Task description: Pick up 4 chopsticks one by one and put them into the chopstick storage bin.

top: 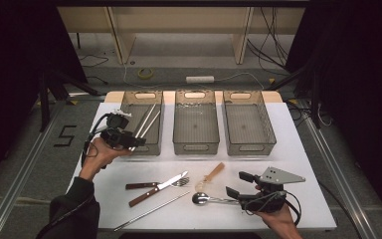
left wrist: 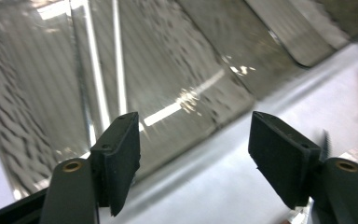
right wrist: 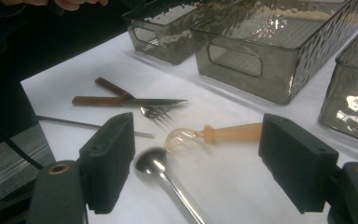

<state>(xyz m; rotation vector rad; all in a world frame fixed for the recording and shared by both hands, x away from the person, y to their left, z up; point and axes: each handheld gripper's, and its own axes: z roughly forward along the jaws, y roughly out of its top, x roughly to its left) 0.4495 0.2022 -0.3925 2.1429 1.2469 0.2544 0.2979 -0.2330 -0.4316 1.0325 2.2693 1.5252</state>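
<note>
Nearest the camera, the right claw (top: pixel 234 185) hovers wide open and empty above the metal spoon (top: pixel 201 198) by the desk's near edge, with the clear spoon (right wrist: pixel 214 135) just beyond. At the far-left corner the left claw (top: pixel 138 141), also open and empty, sits by the left bin (top: pixel 154 145), chopsticks (top: pixel 148 121) inside. To do it well, I'd lower the right claw squarely over the spoon's handle, clear of its neighbour, before closing

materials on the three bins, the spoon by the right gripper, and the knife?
Bins: likely smoked clear plastic with a rippled, glossy texture; the table shows through the walls. Spoon: polished metal, probably steel, with a mirror-like bowl. Knife: shiny metal blade and a matte brown handle that looks like wood, though it may be plastic.
</note>
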